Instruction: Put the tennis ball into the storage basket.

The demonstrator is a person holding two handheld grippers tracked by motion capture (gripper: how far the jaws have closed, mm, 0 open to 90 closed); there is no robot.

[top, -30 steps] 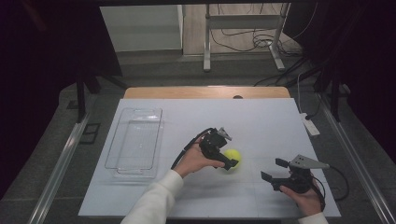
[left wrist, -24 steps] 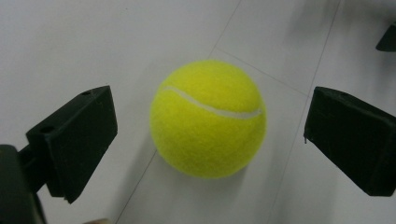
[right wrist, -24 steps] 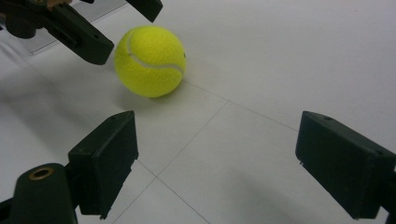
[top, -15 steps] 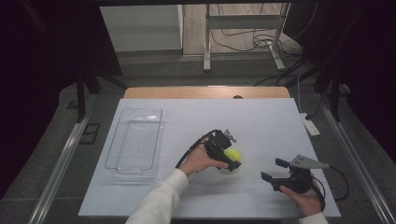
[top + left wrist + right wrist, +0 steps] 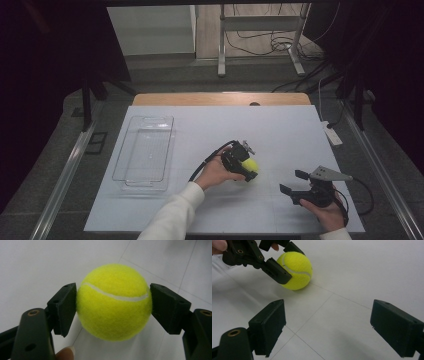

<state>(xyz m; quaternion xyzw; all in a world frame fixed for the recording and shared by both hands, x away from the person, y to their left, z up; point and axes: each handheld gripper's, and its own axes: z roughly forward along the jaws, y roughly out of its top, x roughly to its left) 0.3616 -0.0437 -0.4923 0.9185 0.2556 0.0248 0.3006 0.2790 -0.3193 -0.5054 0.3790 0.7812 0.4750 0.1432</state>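
A white table (image 5: 280,135) holds one yellow tennis ball (image 5: 249,165), one clear plastic tray (image 5: 145,151) and two handheld black grippers, one in each of a person's hands.

The left gripper (image 5: 246,169) sits near the middle of the table, with the tray well apart on its left side. Its jaws have just been closing, and the ball is between them. In the left gripper view the ball (image 5: 114,302) sits squarely between the two black pads, which press against its left and right sides at about its widest part, so the ball is gripped. In the right gripper view the ball (image 5: 295,270) appears to rest on the table, though the contact point is hard to judge from that angle.

The right gripper (image 5: 294,183) is near the table's front right, well apart from the ball. Its jaws stand wide open with nothing but bare table between them, and they point toward the ball and the left gripper (image 5: 279,260).
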